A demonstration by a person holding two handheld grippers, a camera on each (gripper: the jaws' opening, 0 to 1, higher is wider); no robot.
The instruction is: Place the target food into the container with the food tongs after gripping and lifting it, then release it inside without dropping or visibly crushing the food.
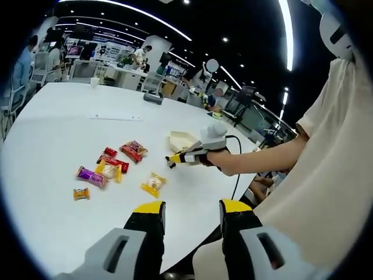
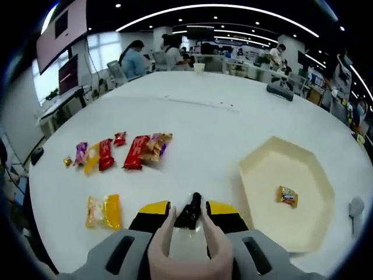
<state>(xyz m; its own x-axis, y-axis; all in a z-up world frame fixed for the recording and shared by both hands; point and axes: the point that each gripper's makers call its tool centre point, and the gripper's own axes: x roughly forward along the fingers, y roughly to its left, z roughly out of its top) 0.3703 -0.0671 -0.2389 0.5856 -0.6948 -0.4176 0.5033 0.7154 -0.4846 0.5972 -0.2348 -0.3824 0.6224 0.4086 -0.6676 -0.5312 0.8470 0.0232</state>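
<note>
Left gripper view
Left hand-held gripper (image 1: 192, 211): yellow-tipped jaws rise from the bottom edge, spread apart with nothing between them, over the near edge of the white bench (image 1: 70, 131).
Right hand-held gripper (image 1: 185, 156): held in a person's hand (image 1: 214, 156), forearm reaching in from the right, tongs pointing left and low over the bench.
Snacks: wrapped packets (image 1: 111, 166) lie loosely grouped left of the tongs; a yellow packet (image 1: 153, 183) lies nearest them.
Container (image 1: 182, 140): cream tray just behind the right hand-held gripper.

Right gripper view
Right hand-held gripper (image 2: 189, 214): jaws pressed onto the beige food tongs (image 2: 187, 239), whose tips nearly meet around a small dark piece I cannot identify.
Container (image 2: 262, 175): to the right, a small orange-wrapped sweet (image 2: 287, 196) lying inside.
Remaining food: red, purple and yellow packets (image 2: 125, 150) to the left, a yellow packet (image 2: 104, 211) nearer.
</note>
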